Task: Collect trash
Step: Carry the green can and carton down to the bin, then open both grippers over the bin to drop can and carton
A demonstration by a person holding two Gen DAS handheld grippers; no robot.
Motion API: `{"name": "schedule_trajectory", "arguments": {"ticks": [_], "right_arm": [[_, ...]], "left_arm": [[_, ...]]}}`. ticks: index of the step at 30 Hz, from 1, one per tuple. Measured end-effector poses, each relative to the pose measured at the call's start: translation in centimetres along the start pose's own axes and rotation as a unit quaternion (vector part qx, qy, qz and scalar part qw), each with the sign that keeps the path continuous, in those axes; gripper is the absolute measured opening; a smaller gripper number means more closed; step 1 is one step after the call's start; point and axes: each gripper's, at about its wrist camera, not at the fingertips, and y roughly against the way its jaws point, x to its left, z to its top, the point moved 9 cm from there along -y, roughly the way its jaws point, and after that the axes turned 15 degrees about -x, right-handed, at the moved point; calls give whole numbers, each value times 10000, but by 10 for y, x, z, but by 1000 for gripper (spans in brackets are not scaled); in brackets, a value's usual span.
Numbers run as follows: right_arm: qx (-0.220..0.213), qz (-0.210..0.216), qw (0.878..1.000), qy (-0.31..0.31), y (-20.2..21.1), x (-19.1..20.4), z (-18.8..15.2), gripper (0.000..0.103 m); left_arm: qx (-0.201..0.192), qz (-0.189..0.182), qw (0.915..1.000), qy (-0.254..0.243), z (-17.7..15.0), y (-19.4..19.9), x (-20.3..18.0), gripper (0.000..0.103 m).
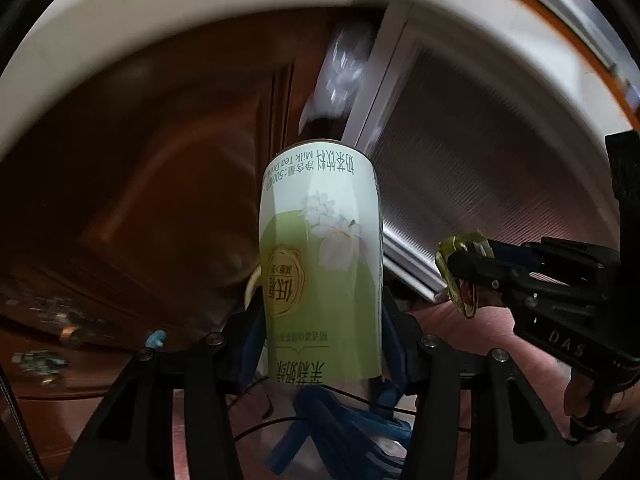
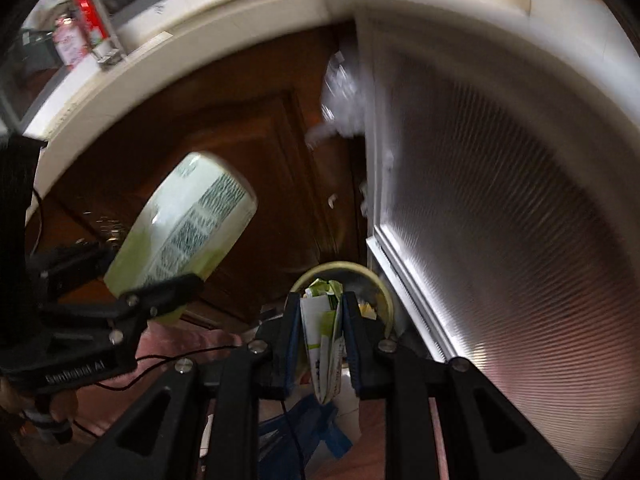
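My left gripper (image 1: 320, 308) is shut on a green and white milk tea bottle (image 1: 320, 248), held bottom end away from me; the bottle also shows at the left of the right wrist view (image 2: 184, 232). My right gripper (image 2: 322, 308) is shut on a flattened green and white carton (image 2: 324, 340); it shows at the right of the left wrist view (image 1: 460, 276) with the carton (image 1: 456, 272) in its tips. A round yellow-rimmed bin (image 2: 384, 288) with scraps inside stands just beyond the carton.
A brown wooden cabinet door (image 2: 240, 140) is ahead, under a white countertop edge (image 2: 180, 44). A ribbed glass door with a white frame (image 2: 500, 220) fills the right. A crumpled clear plastic bag (image 2: 344, 96) hangs between them. Blue tape (image 2: 320, 424) lies on the floor.
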Motion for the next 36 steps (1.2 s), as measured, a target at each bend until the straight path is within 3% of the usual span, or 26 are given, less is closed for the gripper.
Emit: {"name": "schedule_trajectory", "arguments": {"ticks": [13,21,31,33,35,36], "right_arm": [[629,-139,9945,-821,-112,-20,-48,21],[963,-380,9901,-950,-163,-49,-94,24],[891,-327,9901,-1035,-181,-51,-90,35],[894,-309,9898,-1070,-184,-51,-89,40],[905,-257,9890,-1142,-185,-51,-89,50],[909,-268,9889,-1142,-185,-52,-89,53]], "left_arm": [[954,-34,9953,168,-70,-113,27,51],[1156,-281,9923,351,-73,-165,26,52],[1231,-274,9919,150,-78,-199,33,56],[1223,-297,9919,176,-78,-198,34,60],[1207,-277,9922,165,-77,-197,35,83],[1185,-263,9925,140,-77,-197,35,89]]}}
